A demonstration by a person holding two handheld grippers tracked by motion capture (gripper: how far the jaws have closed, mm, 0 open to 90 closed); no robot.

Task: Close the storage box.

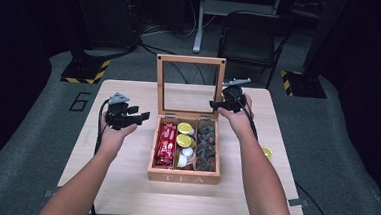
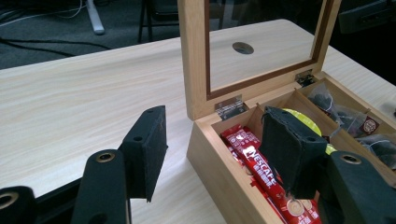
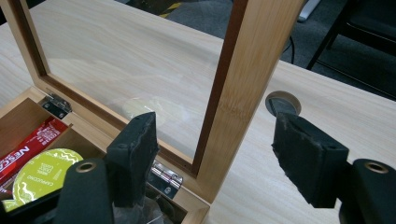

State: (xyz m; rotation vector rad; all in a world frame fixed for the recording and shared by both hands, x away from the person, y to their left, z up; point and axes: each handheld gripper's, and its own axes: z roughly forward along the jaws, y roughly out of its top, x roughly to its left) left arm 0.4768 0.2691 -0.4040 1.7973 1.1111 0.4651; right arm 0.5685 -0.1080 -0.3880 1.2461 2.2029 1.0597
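The light wooden tea box (image 1: 183, 176) with a glass-paned lid (image 1: 191, 60) stood open mid-desk (image 1: 123, 183). The lid's right post ran between the right gripper (image 3: 215, 144)'s spread jaws, untouched by either pad. The left gripper (image 2: 219, 149), jaws released and empty, straddled the box's left wall near the red coffee sachets (image 2: 261, 179)

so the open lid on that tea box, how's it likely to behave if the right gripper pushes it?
The lid stands upright on two small hinges, so it will probably swing rather than resist. Its wooden frame looks stiff, but the clear pane may be fragile. The right gripper straddles its side rail with jaws apart, so a nudge could drop it shut.
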